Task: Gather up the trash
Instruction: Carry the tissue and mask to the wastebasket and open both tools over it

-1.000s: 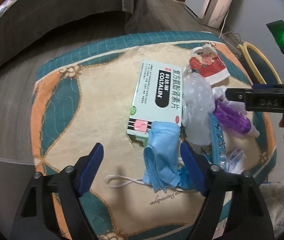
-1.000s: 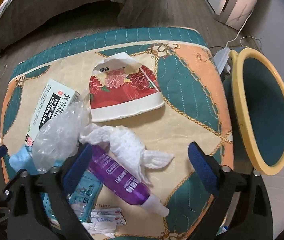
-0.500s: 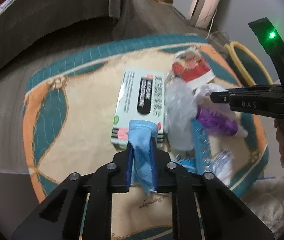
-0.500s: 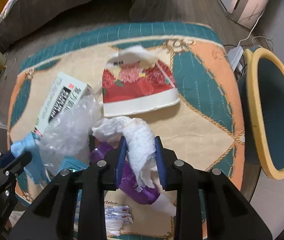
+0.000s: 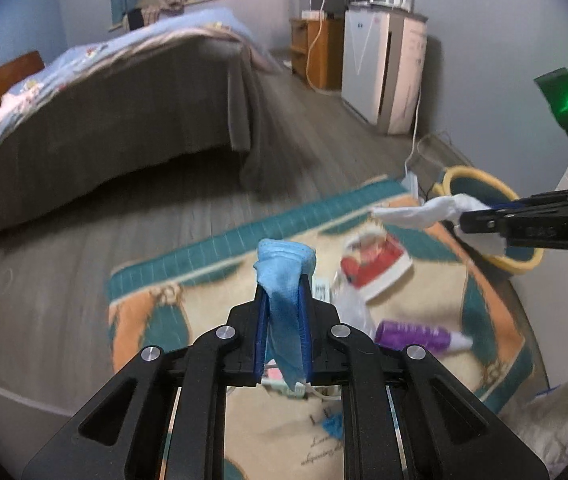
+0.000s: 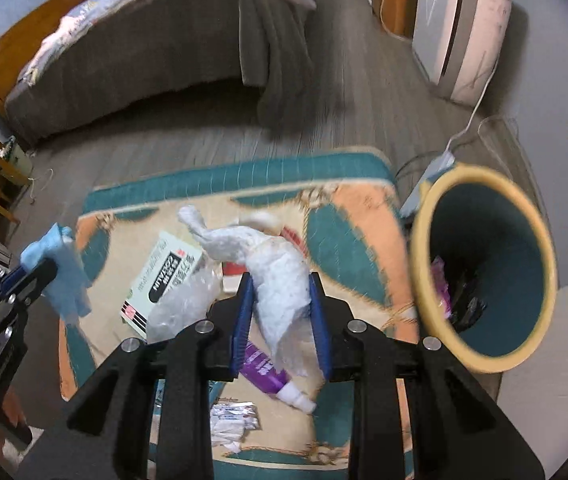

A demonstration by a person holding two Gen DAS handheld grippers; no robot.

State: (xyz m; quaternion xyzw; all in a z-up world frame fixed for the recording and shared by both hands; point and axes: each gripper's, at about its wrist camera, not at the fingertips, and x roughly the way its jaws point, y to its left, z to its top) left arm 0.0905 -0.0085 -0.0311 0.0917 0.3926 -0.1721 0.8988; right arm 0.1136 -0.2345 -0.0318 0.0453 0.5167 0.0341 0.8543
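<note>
My left gripper [image 5: 283, 292] is shut on a blue face mask [image 5: 284, 280], held above the patterned mat [image 5: 212, 308]. The same mask [image 6: 62, 270] shows at the left of the right wrist view. My right gripper [image 6: 280, 292] is shut on a crumpled white tissue [image 6: 272, 268], which also appears as the tissue [image 5: 424, 212] at the right of the left wrist view. A teal bin with a yellow rim [image 6: 436, 292] stands off the mat's right edge with some trash inside. On the mat lie a purple bottle [image 6: 264, 372], a medicine box [image 6: 168, 272], a clear plastic wrap [image 6: 188, 300] and a red flowered packet [image 5: 376, 268].
A bed with a grey cover [image 5: 124, 96] stands beyond the mat across a wooden floor. A white appliance [image 5: 388, 68] and a cable [image 6: 472, 116] are by the far wall. Small white sachets [image 6: 232, 424] lie near the mat's front edge.
Both grippers closed, the left on the mask and the right on the tissue, then rose off the mat with them. Both cameras tilted up, bringing the bed and wall into view.
</note>
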